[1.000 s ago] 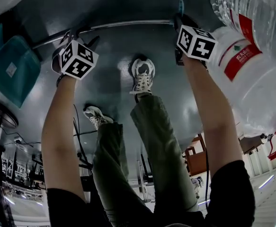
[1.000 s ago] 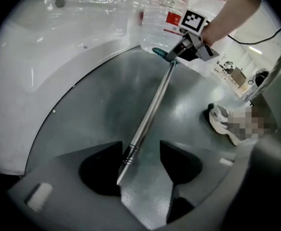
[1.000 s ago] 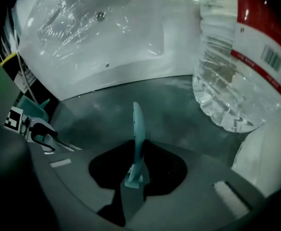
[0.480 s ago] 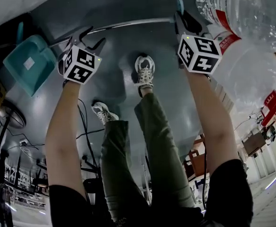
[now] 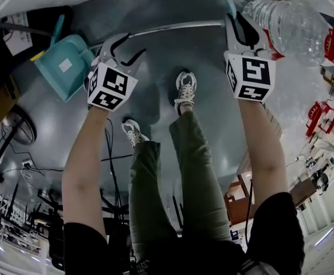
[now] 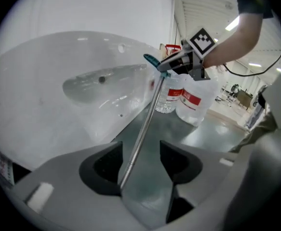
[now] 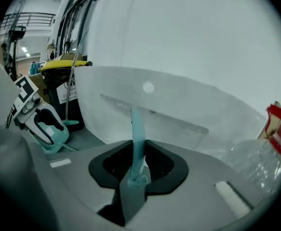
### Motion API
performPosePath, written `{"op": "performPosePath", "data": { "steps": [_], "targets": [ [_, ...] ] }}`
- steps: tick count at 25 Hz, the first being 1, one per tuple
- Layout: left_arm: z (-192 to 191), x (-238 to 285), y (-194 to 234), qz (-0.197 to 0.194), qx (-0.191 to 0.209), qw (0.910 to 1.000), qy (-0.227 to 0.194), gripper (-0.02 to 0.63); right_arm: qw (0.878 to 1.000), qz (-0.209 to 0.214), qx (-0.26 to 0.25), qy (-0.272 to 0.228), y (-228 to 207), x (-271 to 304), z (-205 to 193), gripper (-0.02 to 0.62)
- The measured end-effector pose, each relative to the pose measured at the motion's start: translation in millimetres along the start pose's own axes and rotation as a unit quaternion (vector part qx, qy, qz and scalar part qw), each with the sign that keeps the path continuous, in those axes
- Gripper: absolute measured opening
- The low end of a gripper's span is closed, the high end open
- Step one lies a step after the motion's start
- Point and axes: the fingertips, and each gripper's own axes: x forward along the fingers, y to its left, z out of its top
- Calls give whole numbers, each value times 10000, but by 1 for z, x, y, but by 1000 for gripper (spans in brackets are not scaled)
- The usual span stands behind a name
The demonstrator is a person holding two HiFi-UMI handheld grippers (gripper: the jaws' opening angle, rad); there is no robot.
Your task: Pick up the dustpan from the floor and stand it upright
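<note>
Head view: teal dustpan at far left, looks lifted, its thin metal pole spanning both grippers. Right gripper pinches the pole's teal end; left gripper stands spread, with the pole leaning on one jaw. It should handle light and stiff, though the metal is likely slick, so the teal end is the better hold.

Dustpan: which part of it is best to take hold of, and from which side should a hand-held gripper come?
Probably the thin metal pole, not the wide teal pan. It is slim and runs crosswise before the person, so jaws coming from above can close across it. Its teal end grip also suits: the right hand-held gripper is shut on it.
</note>
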Motion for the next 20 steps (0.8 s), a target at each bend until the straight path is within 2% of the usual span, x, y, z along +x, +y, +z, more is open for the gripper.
{"op": "performPosePath", "data": {
  "steps": [7,12,20],
  "targets": [
    [4,-73,5,367,-424,9977,-381,266,9948,153,-836,-556,40,-18,98,72],
    [-2,-128,20,805,-714,9924,-605,267,9884,217,-1306,-738,71,-22,156,74],
    [-13,-216,42,1386,-943,9818,-890,267,9730,423,-2081,-900,133,-21,239,77]
  ]
}}
